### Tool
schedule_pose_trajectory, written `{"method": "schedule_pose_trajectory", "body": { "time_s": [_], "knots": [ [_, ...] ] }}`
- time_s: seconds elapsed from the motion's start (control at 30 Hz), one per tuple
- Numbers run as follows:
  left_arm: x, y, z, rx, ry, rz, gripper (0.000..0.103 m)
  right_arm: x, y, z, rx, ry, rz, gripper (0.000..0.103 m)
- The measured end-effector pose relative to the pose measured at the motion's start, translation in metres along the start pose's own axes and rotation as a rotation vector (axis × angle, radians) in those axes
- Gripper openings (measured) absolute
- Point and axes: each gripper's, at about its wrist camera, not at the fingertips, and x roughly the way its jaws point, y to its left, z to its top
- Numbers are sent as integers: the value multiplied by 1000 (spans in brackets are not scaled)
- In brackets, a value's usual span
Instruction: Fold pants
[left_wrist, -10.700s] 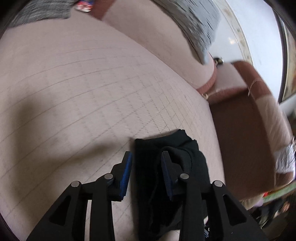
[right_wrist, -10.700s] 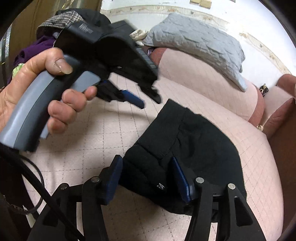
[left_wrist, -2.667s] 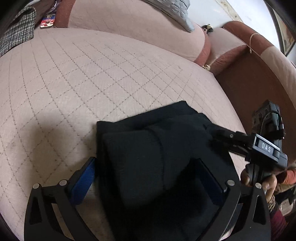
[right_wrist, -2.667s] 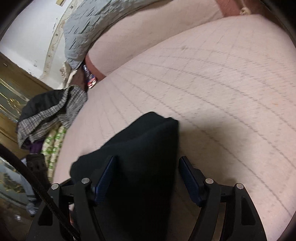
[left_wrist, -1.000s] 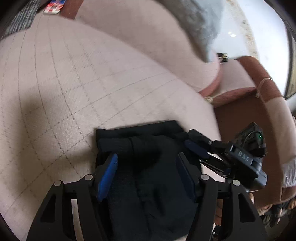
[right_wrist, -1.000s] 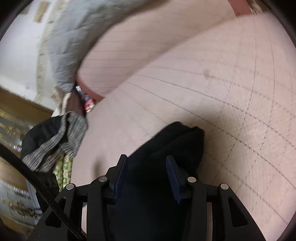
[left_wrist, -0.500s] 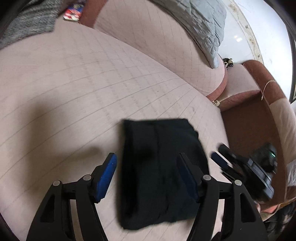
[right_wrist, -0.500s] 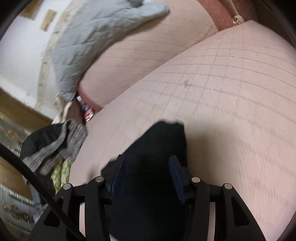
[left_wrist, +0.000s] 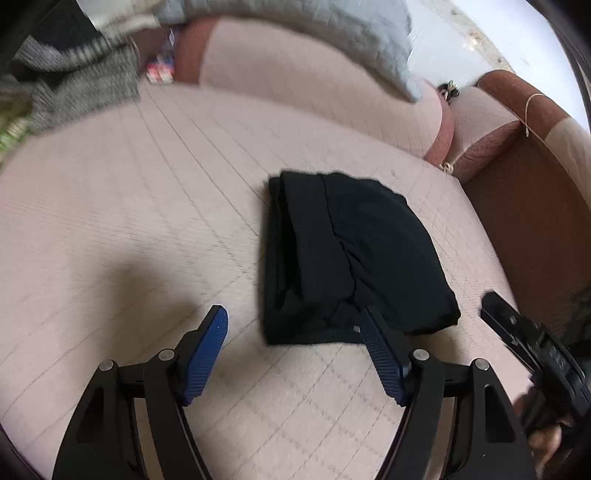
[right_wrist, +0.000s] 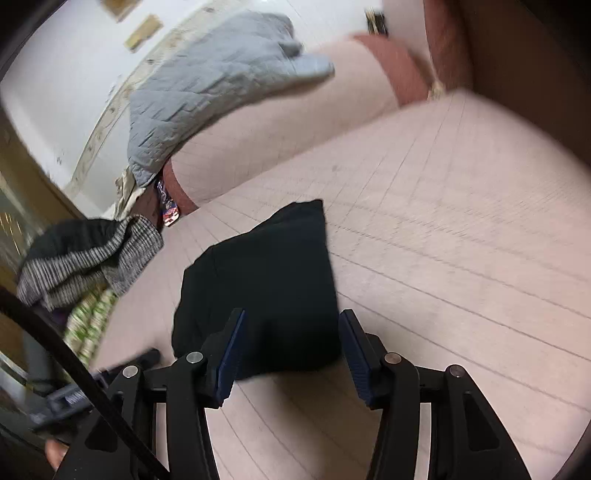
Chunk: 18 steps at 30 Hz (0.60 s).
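Observation:
The black pants (left_wrist: 347, 254) lie folded into a compact bundle on the pink quilted sofa seat (left_wrist: 129, 206). My left gripper (left_wrist: 291, 317) hangs just short of the bundle's near edge. Its jaws are opening and its blue pads touch nothing. In the right wrist view the pants (right_wrist: 266, 273) lie just beyond my right gripper (right_wrist: 291, 317). Its jaws are opening too, and the pads stand clear of the cloth. The right gripper (left_wrist: 495, 310) also shows at the right edge of the left wrist view, held by a hand.
A grey quilted pillow (right_wrist: 221, 74) leans on the sofa back. A grey knit garment pile (right_wrist: 85, 254) sits at the seat's left end, with a small colourful packet (left_wrist: 160, 70) beside it. The brown armrest (left_wrist: 535, 203) bounds the seat on the right.
Both grippers have drawn back from the pants and opened wider. The pants, between the jaws a second ago, now lie free on the seat.

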Motion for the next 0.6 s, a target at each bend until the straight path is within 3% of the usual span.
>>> {"method": "schedule_pose_trajectory", "body": {
  "time_s": [0.13, 0.23, 0.27, 0.4, 0.47, 0.53, 0.6],
  "knots": [
    [-40, -12, -31, 41, -183, 149, 75, -27, 15, -43, -97, -55, -97, 61],
    [-73, -27, -50, 75, -369, 265, 90, -39, 21, -73, -162, -90, -177, 61],
    [-88, -31, -58, 75, -450, 309, 100, -40, 23, -78, -178, -100, -201, 61],
    [-133, -40, -79, 69, -689, 347, 103, -49, 29, -87, -194, -124, -221, 61],
    [-138, -46, -82, 86, -706, 390, 103, -53, 33, -91, -204, -141, -233, 62],
    [-135, -52, -80, 134, -654, 427, 103, -56, 38, -96, -219, -147, -228, 64],
    [-120, -52, -76, 172, -554, 400, 103, -56, 45, -101, -234, -138, -223, 67]
  ]
}}
